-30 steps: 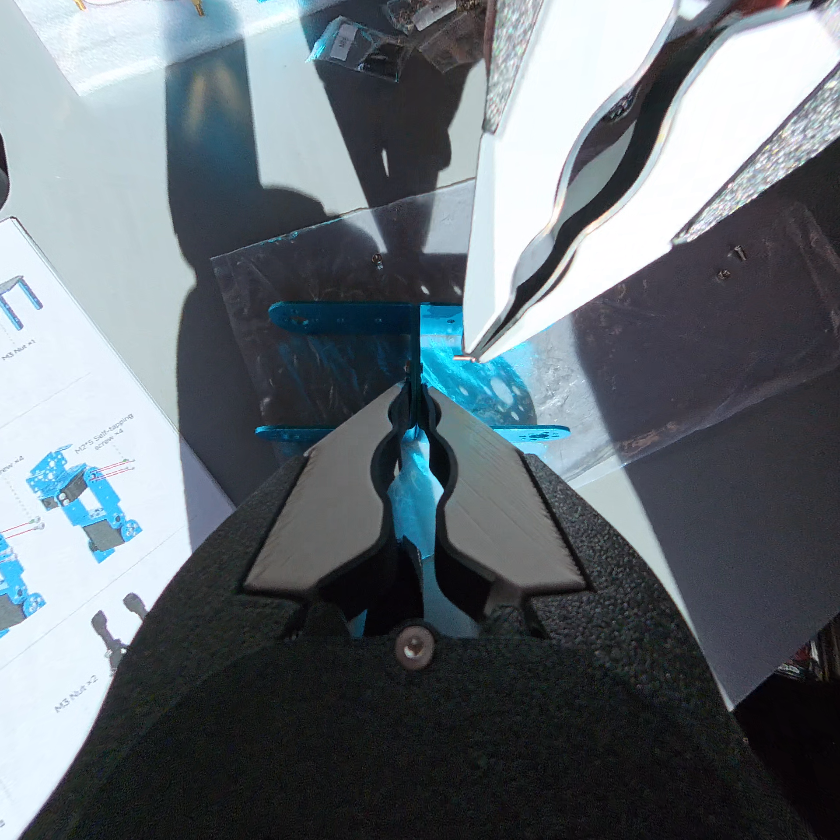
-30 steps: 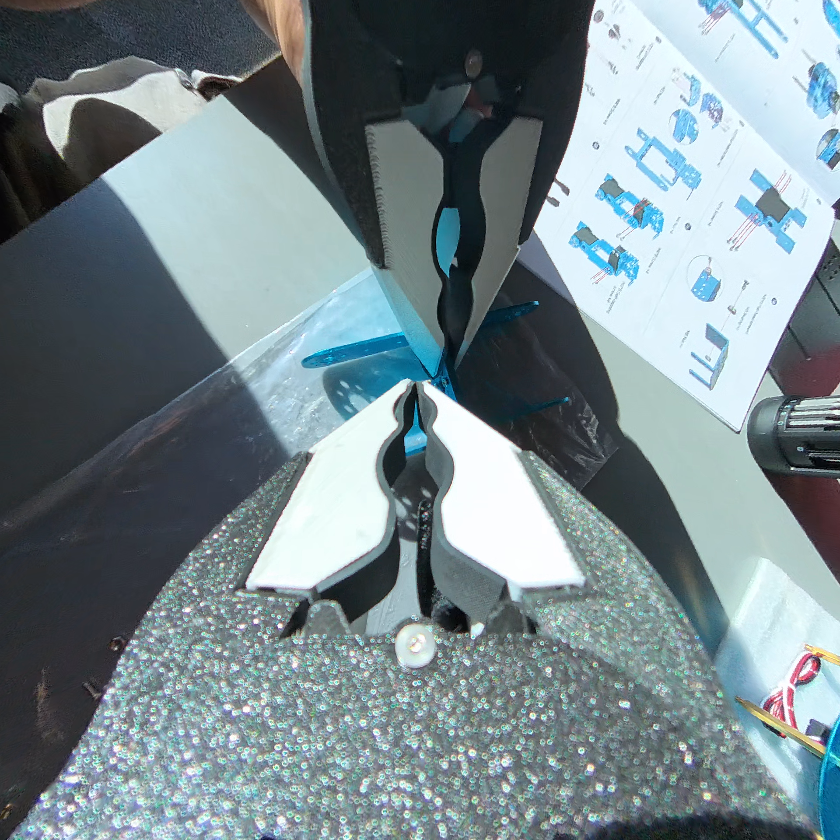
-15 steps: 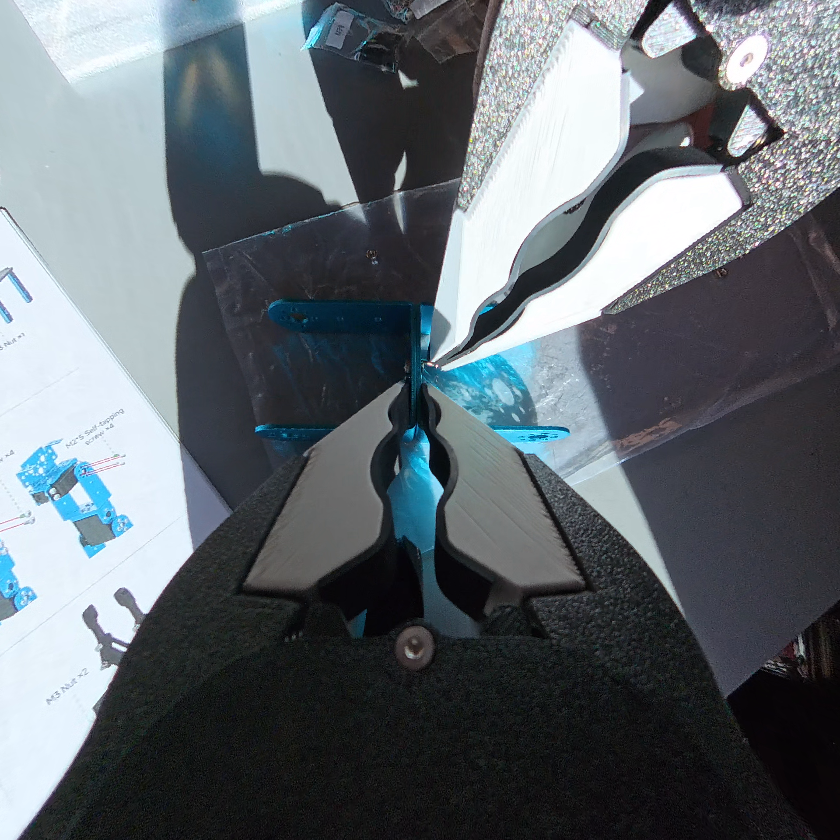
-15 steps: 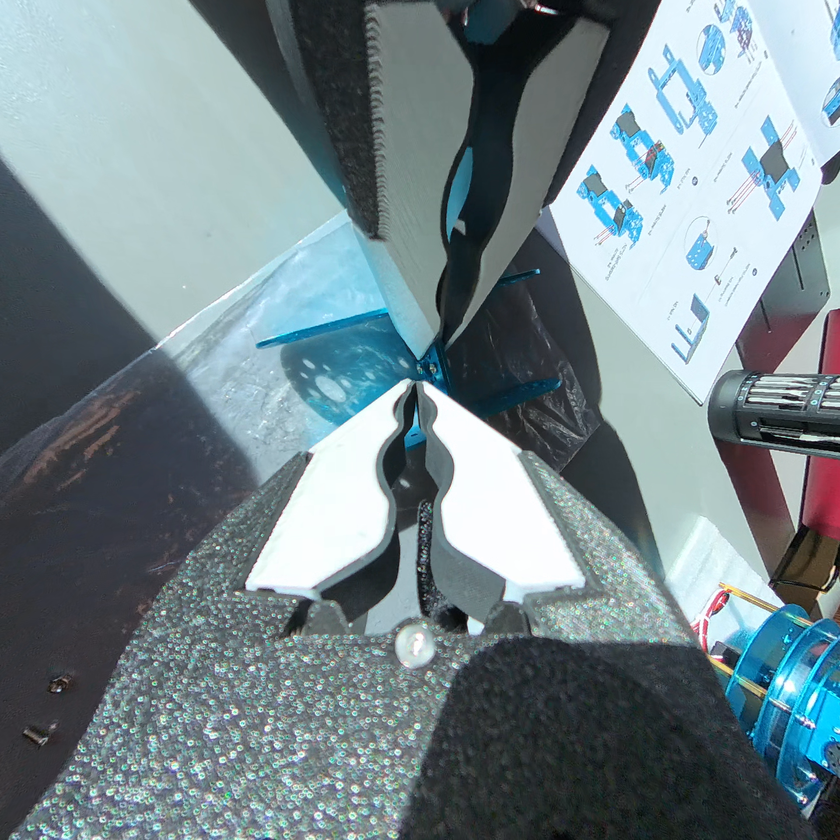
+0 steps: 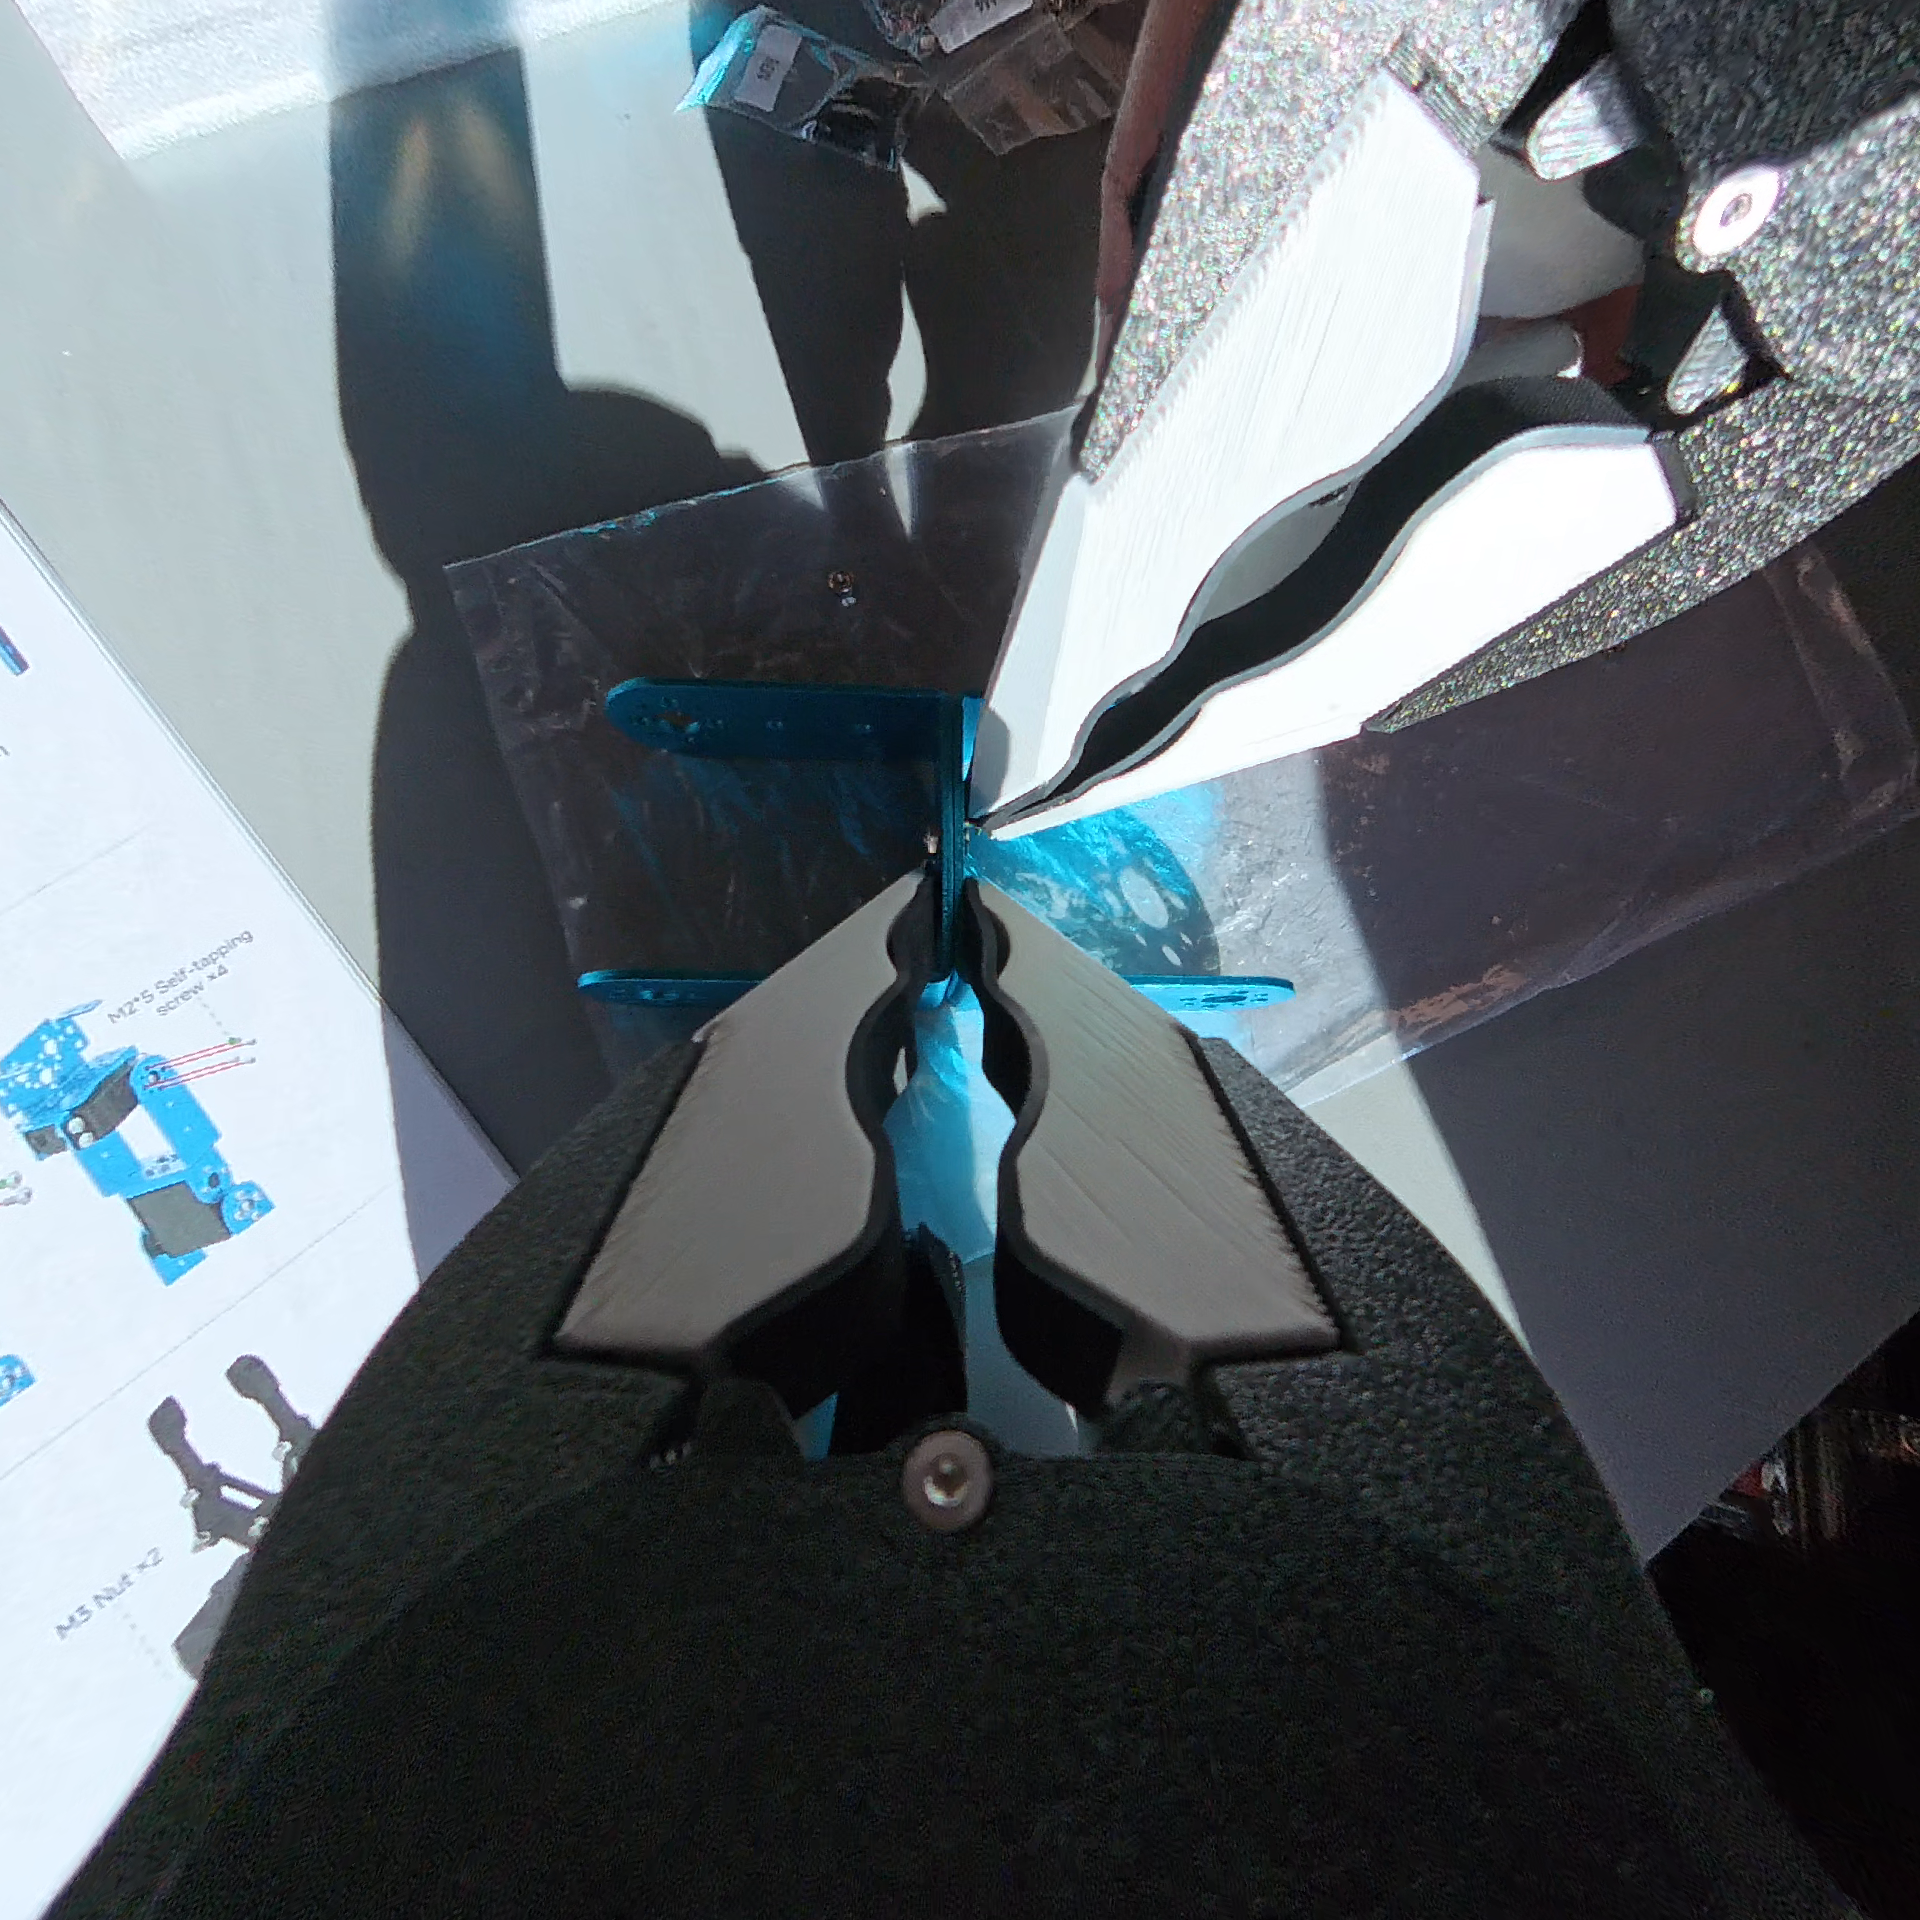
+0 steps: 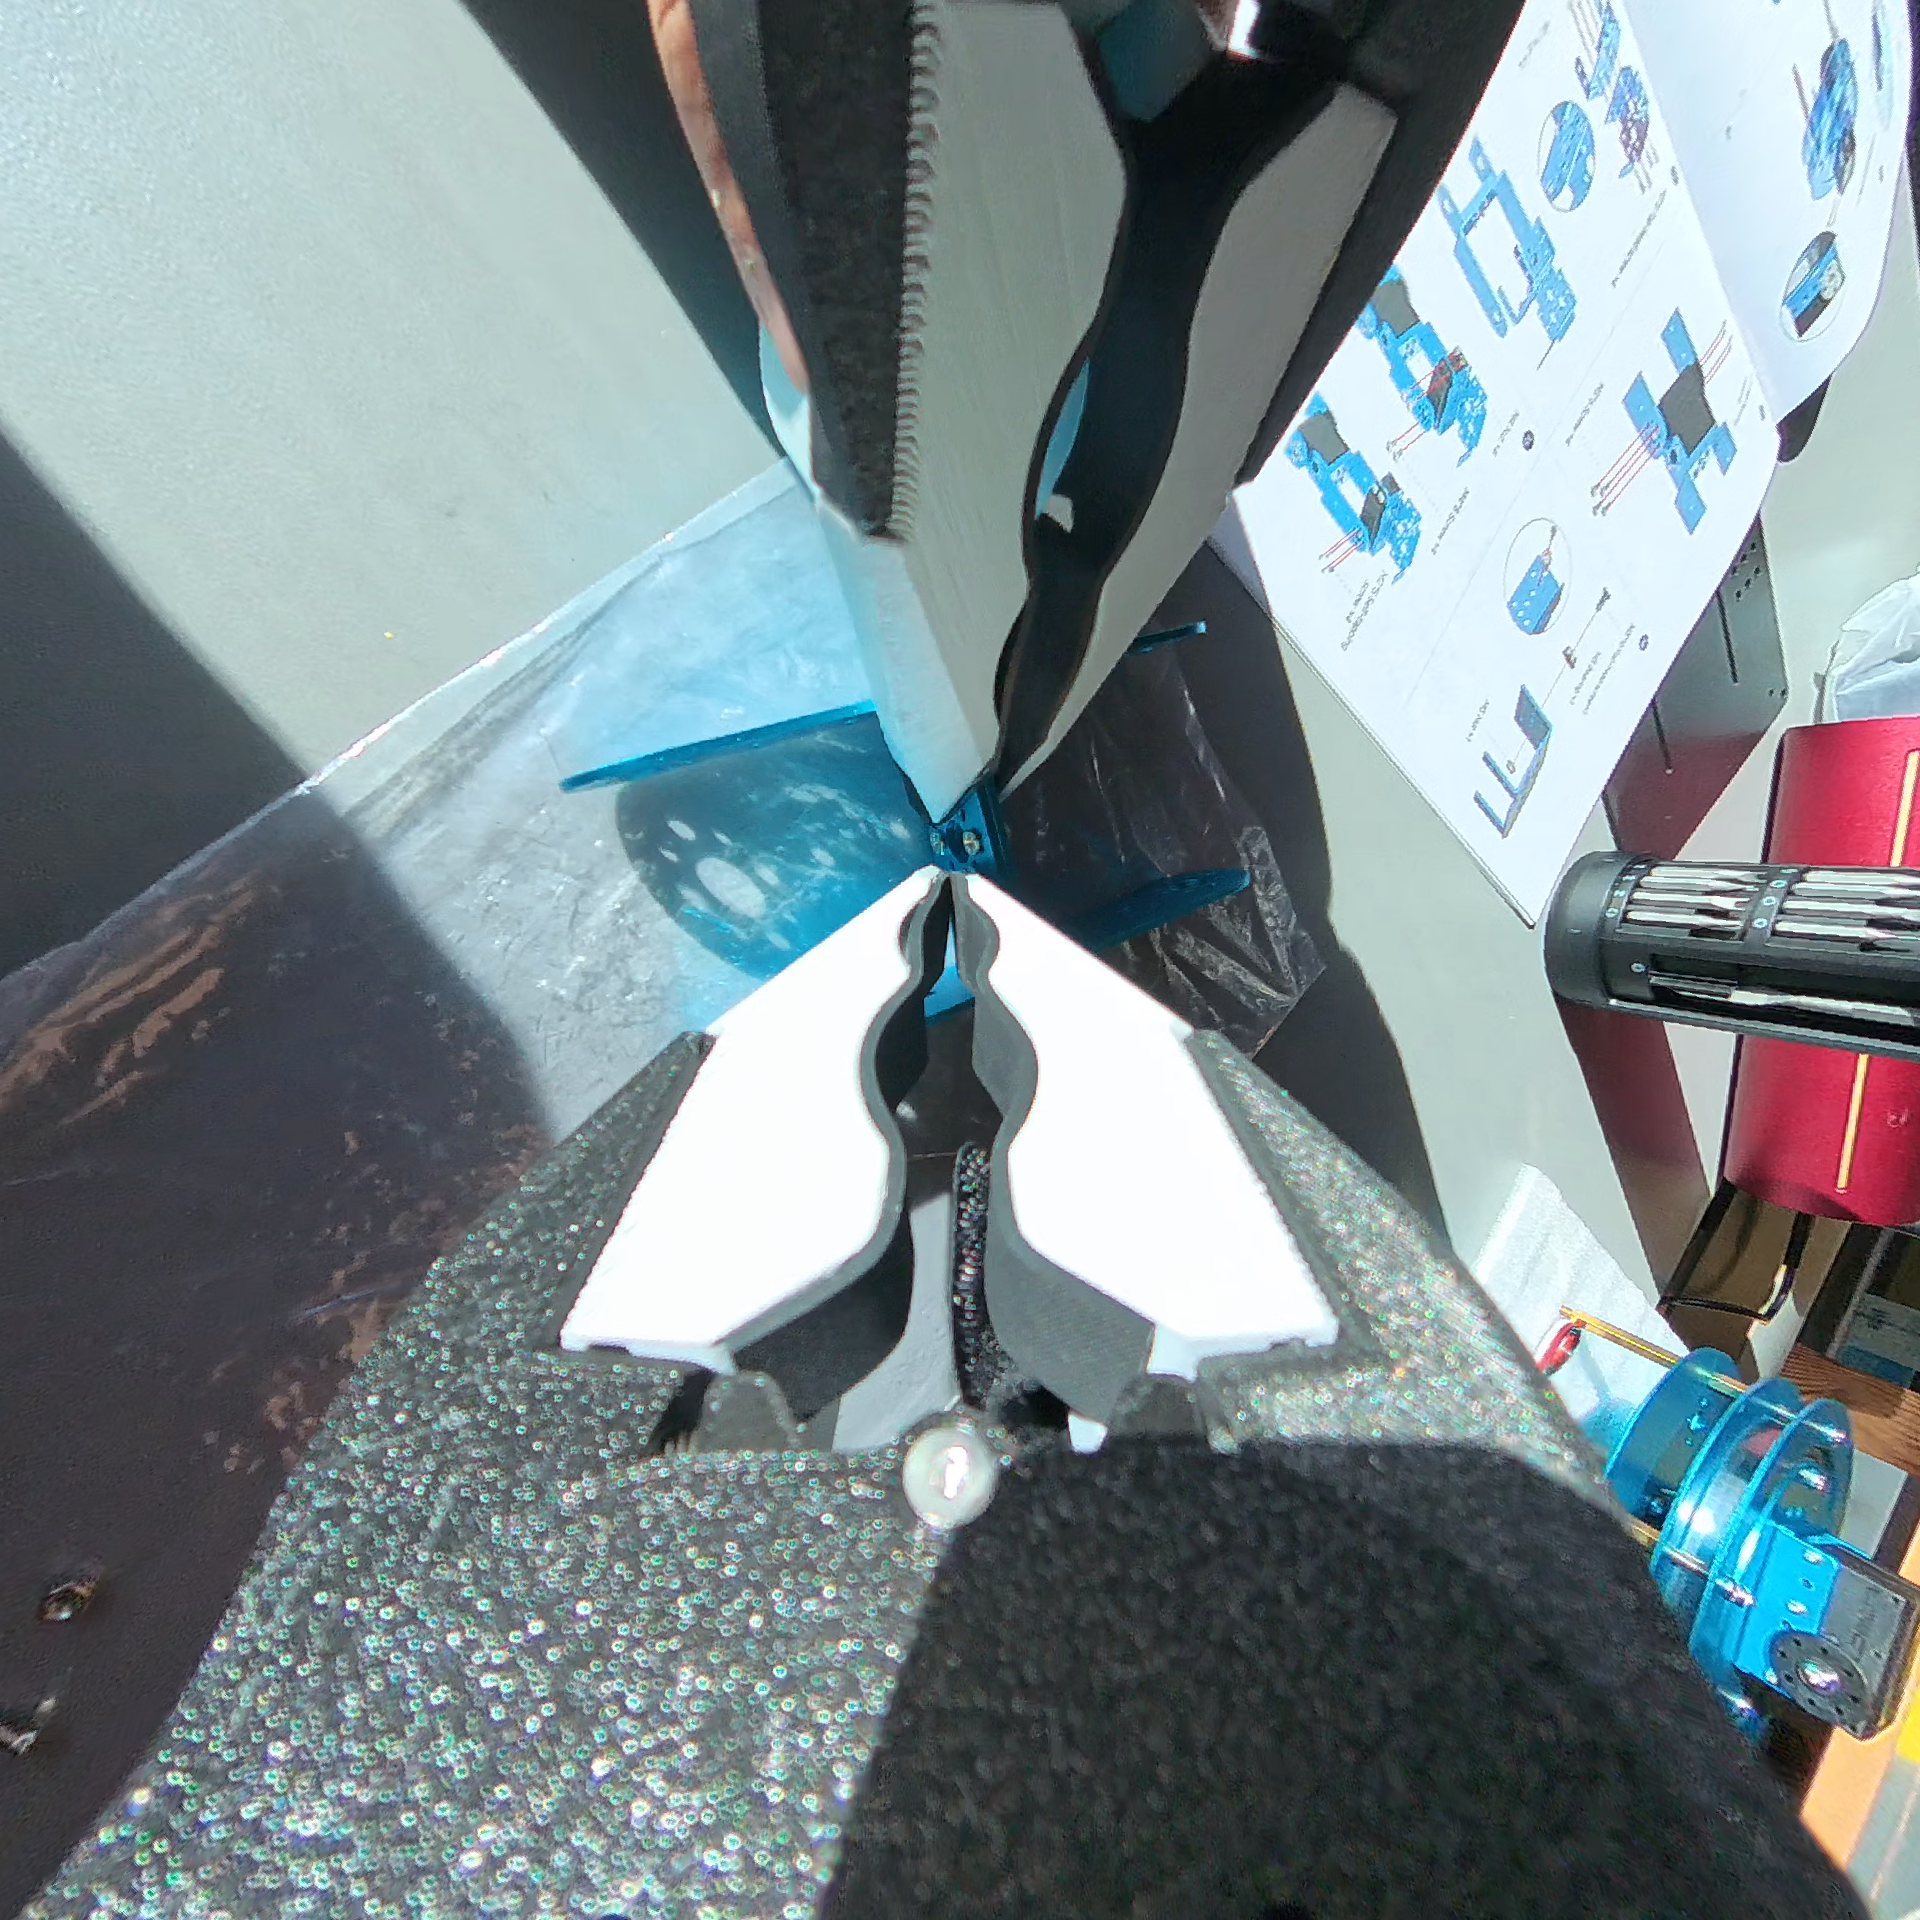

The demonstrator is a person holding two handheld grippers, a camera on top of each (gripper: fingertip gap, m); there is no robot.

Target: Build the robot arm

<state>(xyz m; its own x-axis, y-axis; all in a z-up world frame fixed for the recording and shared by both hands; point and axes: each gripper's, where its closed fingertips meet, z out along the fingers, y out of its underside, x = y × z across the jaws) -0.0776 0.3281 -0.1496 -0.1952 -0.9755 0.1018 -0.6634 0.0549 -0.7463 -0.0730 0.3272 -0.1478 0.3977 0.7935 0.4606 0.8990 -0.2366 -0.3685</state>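
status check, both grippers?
Left gripper shut on blue bracket. Right gripper shut, tips at the bracket's screw spot; pinched item too small to tell. Bracket over plastic bag; nothing between.

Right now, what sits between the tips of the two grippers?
The upright plate of the blue metal bracket: the left gripper clamps its edge, and the right gripper meets it from the other side. Both wrist views show this.

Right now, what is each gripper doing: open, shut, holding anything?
Left gripper: shut on the blue bracket, gripping its upright plate.
Right gripper: shut, tips at the bracket's screws; whether it holds anything cannot be told.
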